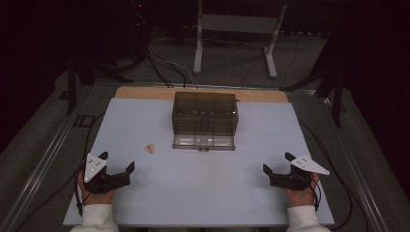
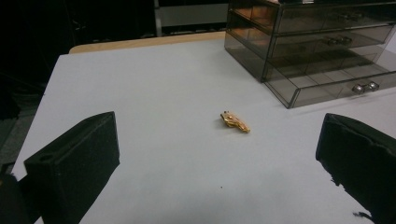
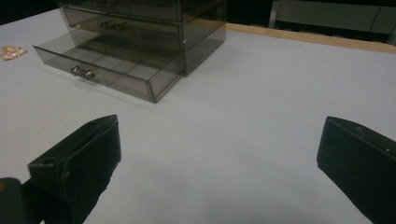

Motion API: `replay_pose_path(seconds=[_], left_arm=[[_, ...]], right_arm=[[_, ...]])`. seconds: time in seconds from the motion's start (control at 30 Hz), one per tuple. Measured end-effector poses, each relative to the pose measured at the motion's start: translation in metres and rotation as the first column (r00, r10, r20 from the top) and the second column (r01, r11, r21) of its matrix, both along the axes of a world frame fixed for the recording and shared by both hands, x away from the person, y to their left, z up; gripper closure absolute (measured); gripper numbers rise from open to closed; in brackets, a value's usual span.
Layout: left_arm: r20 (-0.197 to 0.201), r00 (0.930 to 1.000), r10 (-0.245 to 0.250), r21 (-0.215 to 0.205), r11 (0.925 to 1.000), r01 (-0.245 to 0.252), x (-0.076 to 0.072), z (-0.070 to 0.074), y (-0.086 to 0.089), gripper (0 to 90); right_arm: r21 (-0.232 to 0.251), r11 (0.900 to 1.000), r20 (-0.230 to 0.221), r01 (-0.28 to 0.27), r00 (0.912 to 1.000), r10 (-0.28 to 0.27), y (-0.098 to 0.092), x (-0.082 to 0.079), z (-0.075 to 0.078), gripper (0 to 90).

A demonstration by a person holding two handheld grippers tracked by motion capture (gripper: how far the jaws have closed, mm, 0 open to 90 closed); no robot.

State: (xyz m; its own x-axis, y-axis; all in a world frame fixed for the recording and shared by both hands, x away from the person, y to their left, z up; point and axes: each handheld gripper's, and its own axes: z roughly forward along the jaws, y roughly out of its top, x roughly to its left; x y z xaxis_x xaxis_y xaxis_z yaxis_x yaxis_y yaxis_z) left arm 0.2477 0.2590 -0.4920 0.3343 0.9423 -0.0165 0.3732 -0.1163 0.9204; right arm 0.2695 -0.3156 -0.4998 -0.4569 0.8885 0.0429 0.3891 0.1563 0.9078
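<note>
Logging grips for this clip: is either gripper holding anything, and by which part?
Nothing is held: left gripper and right gripper stand open and empty.

Right tool [image 3: 219, 154] with its two black jaws wide apart over bare pale table [image 3: 261, 107], smoky clear drawer box [image 3: 140, 28] ahead left, bottom drawer [image 3: 107, 70] pulled out, small golden trinket [image 3: 11, 52] at far left edge

- No text, label, brand or number can be read on anything here.
- Pale marks on the floor left of the table [image 1: 203, 203] are too dim to read.
</note>
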Motion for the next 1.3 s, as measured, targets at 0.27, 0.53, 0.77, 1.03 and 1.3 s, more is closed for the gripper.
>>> replay_pose_path(seconds=[0.27,0.53,0.77,1.03,1.3], left_arm=[[-0.008,1.0000,0.006,0.008,0.9999,-0.006,0.001,0.000,-0.001,0.2],[-0.009,0.9998,0.019,0.005,0.9998,-0.019,0.001,0.006,-0.001,0.2],[-0.019,0.9998,0.007,0.005,1.0000,-0.007,0.006,0.012,-0.004,0.3],[-0.037,0.9993,-0.010,0.012,0.9999,0.010,0.016,0.019,-0.013,0.3],[-0.062,0.9981,-0.009,0.024,0.9997,0.011,0.031,0.021,-0.021,0.3]], right_arm=[[-0.004,1.000,-0.001,0.007,1.0000,-0.007,-0.001,0.001,-0.001,0.0],[0.001,1.000,0.002,0.017,0.9998,-0.017,-0.001,0.000,-0.001,0.0],[0.009,1.000,0.005,0.016,0.9999,-0.016,-0.001,-0.001,-0.001,0.0],[0.019,1.000,0.012,0.020,0.9997,-0.020,-0.002,-0.001,0.000,0.0],[0.016,1.000,0.007,0.018,0.9998,-0.018,-0.001,0.000,-0.001,0.0]])
